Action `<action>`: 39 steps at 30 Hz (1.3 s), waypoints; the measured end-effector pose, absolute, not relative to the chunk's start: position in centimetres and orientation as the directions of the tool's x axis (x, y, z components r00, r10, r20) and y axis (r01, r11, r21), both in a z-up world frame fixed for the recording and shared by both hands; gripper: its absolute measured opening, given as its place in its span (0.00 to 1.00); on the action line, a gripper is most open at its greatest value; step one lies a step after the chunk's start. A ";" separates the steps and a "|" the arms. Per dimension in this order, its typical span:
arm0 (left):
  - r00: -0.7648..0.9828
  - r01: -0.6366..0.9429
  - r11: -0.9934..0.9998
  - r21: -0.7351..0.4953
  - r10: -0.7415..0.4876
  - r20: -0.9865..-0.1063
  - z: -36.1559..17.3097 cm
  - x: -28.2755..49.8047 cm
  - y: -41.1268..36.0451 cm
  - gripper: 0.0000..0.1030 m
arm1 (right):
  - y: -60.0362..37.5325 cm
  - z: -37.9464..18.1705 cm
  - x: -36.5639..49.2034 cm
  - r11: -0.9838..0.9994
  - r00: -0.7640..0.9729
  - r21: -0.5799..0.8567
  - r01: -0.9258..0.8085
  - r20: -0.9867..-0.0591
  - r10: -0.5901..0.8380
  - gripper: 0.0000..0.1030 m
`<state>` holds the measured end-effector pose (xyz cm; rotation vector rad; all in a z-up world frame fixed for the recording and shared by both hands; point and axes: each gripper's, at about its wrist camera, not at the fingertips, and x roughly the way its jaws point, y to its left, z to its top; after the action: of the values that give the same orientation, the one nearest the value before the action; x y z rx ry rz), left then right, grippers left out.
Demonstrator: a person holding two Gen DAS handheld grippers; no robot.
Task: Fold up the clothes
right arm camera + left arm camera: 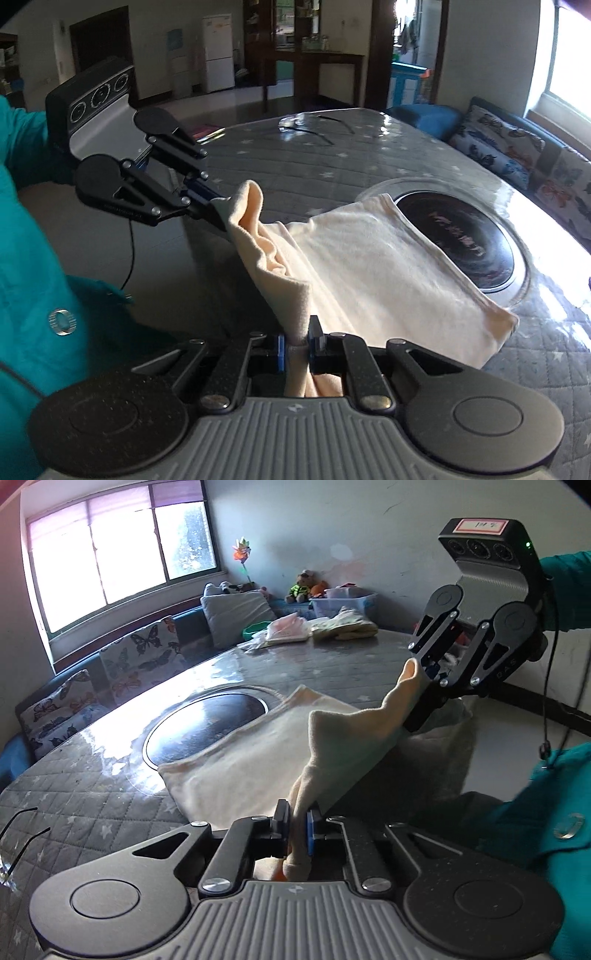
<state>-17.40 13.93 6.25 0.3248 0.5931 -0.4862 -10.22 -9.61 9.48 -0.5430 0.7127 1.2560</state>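
Observation:
A cream-coloured garment (258,753) lies partly on the round quilted table (92,786), its far part over the dark glass hob (207,727). My left gripper (297,823) is shut on the near edge of the garment and lifts it. My right gripper (424,672) is shut on the other corner of the same edge, raised off the table. In the right wrist view the right gripper (296,341) pinches the cloth (376,266), and the left gripper (218,210) holds a bunched corner to the left above the table (295,162).
Folded clothes (343,627) and a green bowl (255,627) sit at the table's far side. Eyeglasses (306,123) lie on the table. A bench with butterfly cushions (140,653) runs under the window. My teal sleeve (546,812) is near the table edge.

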 end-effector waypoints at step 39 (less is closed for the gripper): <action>0.723 0.315 0.940 0.131 -0.148 -0.675 -0.3 4.6 15.9 0.29 | -6.4 1.9 7.3 0.600 0.344 0.115 -0.792 -0.728 0.593 0.26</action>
<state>4.58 15.88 -0.26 0.2450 0.7197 -0.2581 7.31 -6.38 1.94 -0.2791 0.8139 0.9147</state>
